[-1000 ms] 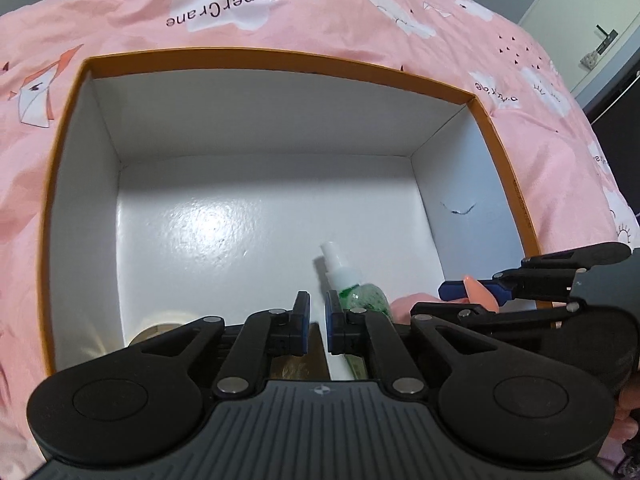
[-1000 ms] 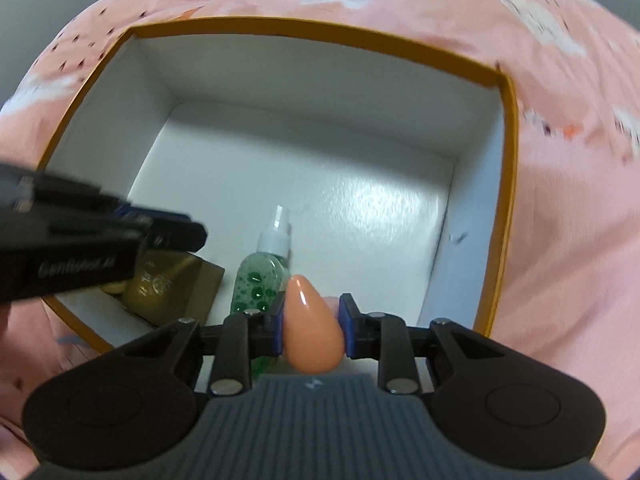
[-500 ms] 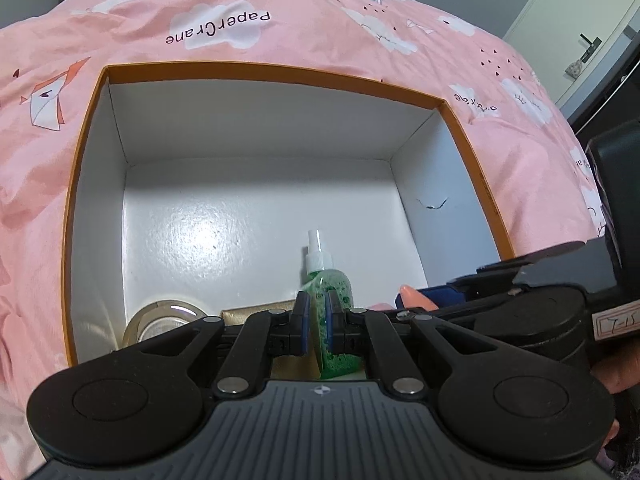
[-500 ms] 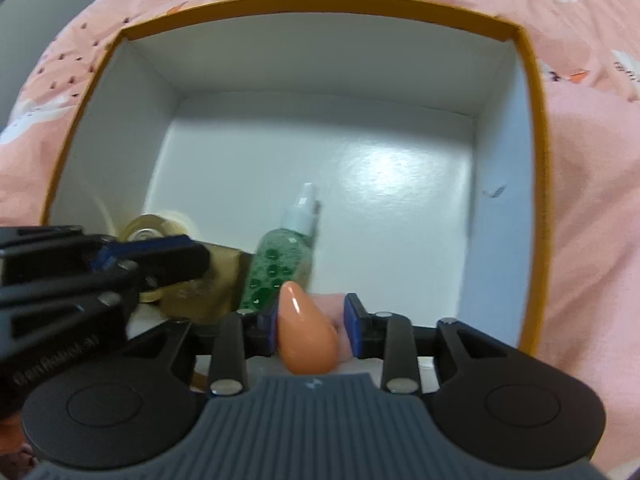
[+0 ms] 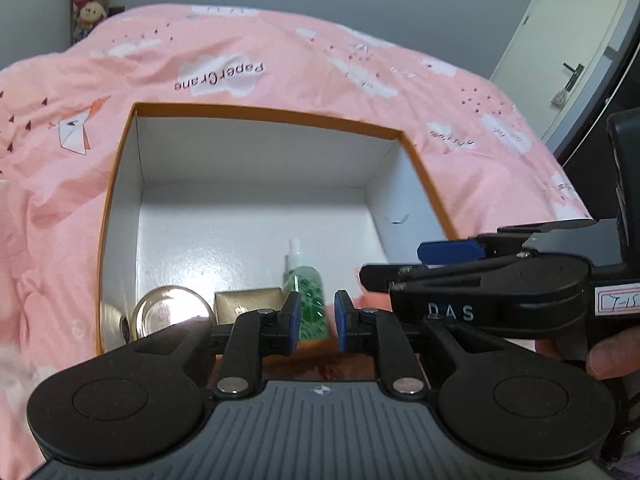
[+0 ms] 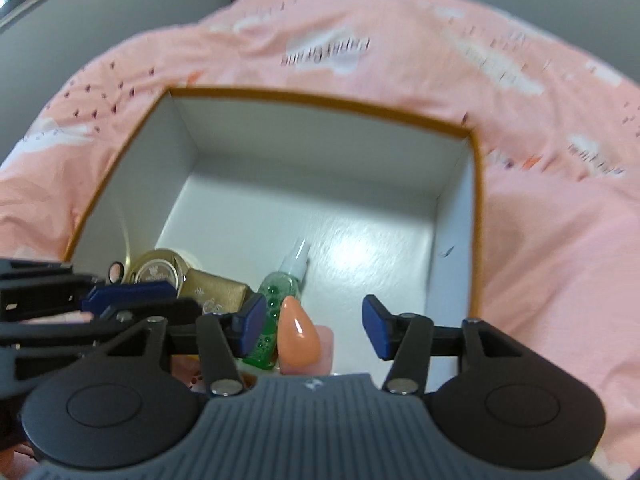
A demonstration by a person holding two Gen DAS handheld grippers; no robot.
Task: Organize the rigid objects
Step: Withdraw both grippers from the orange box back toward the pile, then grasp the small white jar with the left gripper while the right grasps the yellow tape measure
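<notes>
My right hand-held gripper (image 6: 314, 326) has just been opening, the one peach egg (image 6: 298, 342) loose between its jaws. Left hand-held gripper (image 5: 317, 322) slightly apart, empty. Ahead in the box (image 6: 320, 152): one bottle (image 6: 280, 292), one tin (image 6: 156, 270).

Peach teardrop sponge (image 6: 299, 336) between parted fingers (image 6: 253, 322) (untouched), inside orange-rimmed box (image 6: 320, 104)

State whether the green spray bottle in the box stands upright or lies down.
Lying down: the green spray bottle rests lengthwise on the box floor, nozzle pointing toward the far wall.
</notes>
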